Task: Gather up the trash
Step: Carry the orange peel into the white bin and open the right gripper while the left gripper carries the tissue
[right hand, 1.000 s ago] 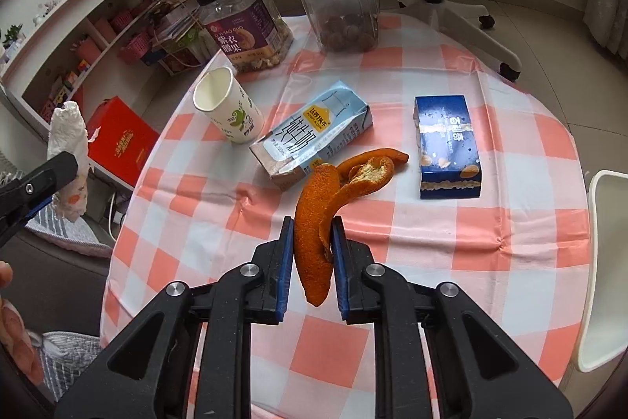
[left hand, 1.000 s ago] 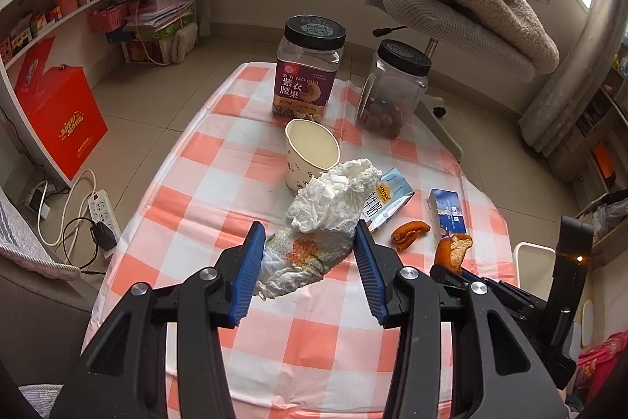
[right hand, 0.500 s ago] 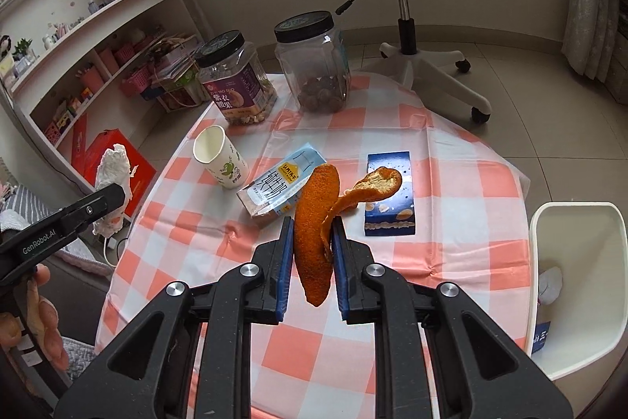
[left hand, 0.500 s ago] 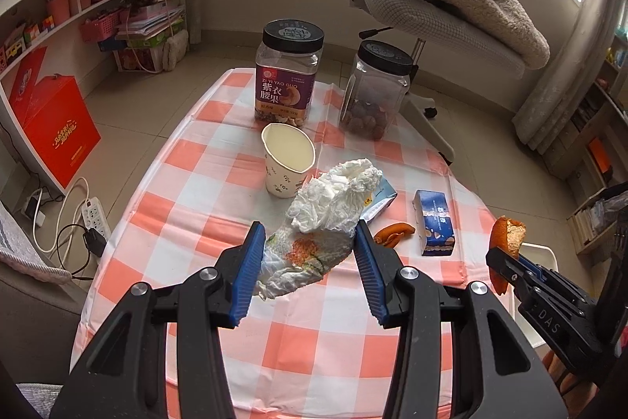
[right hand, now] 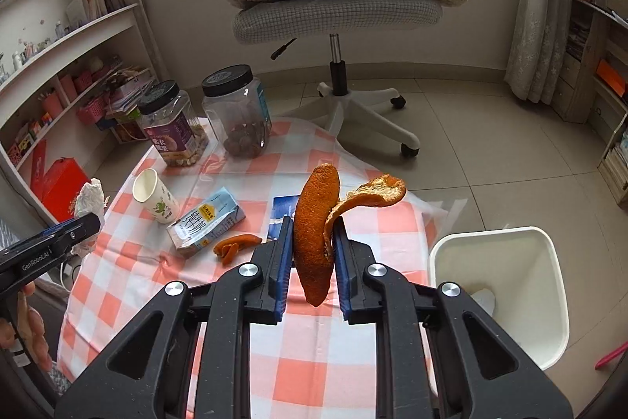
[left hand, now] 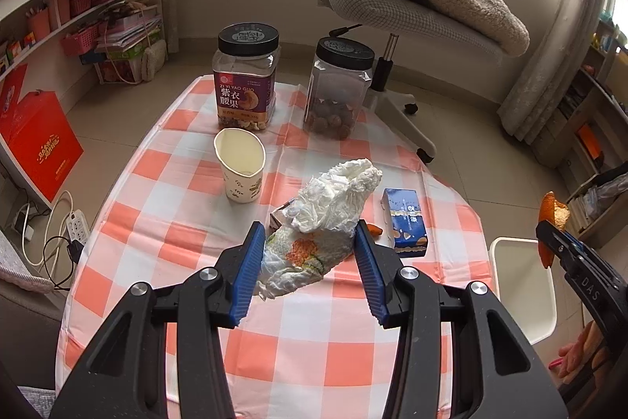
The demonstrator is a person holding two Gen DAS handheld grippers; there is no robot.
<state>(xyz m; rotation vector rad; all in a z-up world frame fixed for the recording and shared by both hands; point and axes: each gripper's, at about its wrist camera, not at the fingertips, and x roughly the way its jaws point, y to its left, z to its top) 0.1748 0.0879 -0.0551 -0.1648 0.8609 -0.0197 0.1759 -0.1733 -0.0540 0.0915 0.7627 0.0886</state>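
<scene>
Both jaws are clamping trash: right gripper (right hand: pixel 313 254) pinching orange peel (right hand: pixel 316 222), left gripper (left hand: pixel 308 268) squeezing crumpled tissue (left hand: pixel 325 222). I'd be centering each over the white bin (right hand: pixel 549 301), off the counter's right edge, before letting go.

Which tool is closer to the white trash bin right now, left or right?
Right. The right tool, gripping orange peel, is beside the white trash bin; the left tool, holding crumpled tissue, is over the table's far side.
</scene>
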